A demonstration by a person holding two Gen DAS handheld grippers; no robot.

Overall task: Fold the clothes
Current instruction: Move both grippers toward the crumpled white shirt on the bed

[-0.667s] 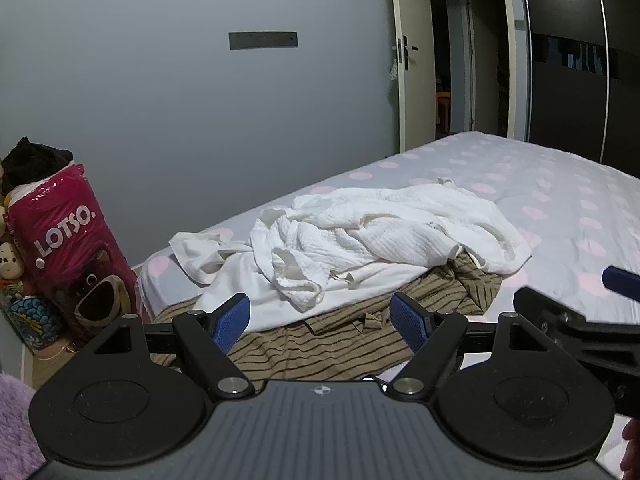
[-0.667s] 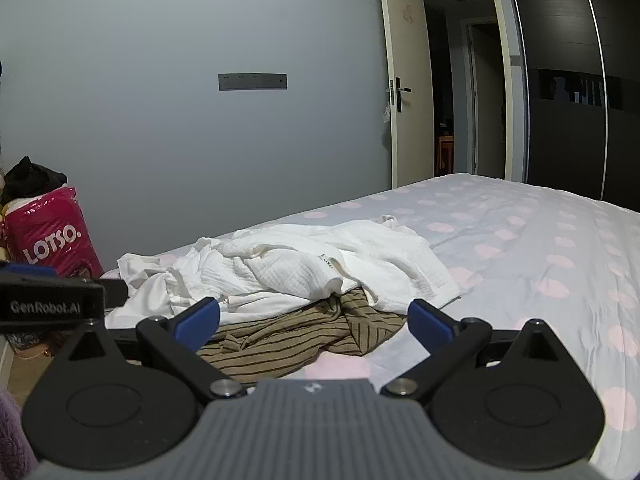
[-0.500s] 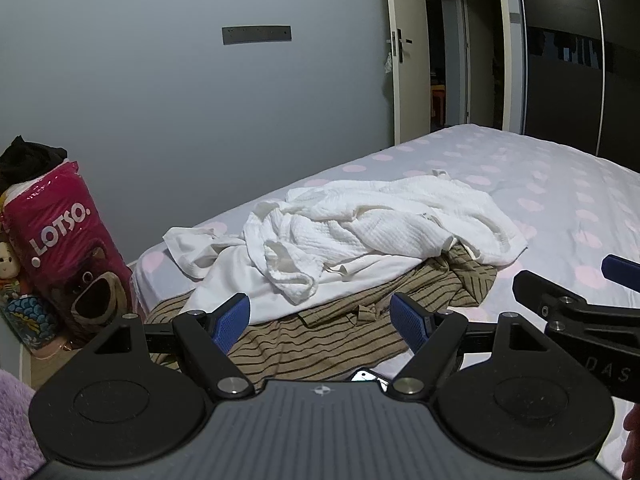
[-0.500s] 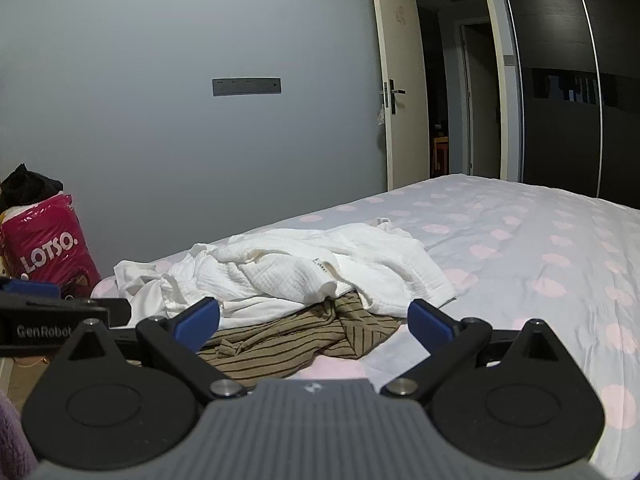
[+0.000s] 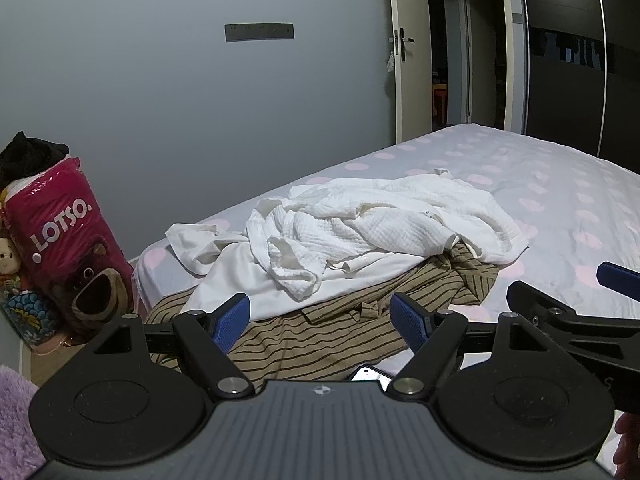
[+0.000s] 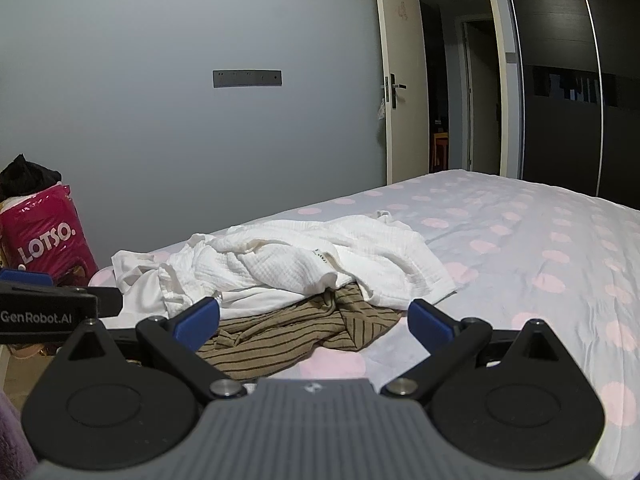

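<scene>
A crumpled white textured garment (image 5: 380,224) lies in a heap on the bed, partly over a brown striped garment (image 5: 320,332). Both show in the right wrist view too: the white garment (image 6: 320,260) and the striped one (image 6: 288,332). My left gripper (image 5: 320,320) is open and empty, held above the near edge of the striped garment. My right gripper (image 6: 314,320) is open and empty, also short of the pile. The right gripper's side shows at the right of the left wrist view (image 5: 580,320).
The bed (image 6: 540,248) has a pale sheet with pink dots and stretches right and back. A pink LOTSO bag (image 5: 68,248) with toys stands on the floor at the left. A phone (image 5: 370,376) lies near the bed's front edge. An open door (image 6: 400,80) is behind.
Both views have tilted slightly upward and drawn back a little from the pile. The clothes have not moved. Both grippers stay open.
</scene>
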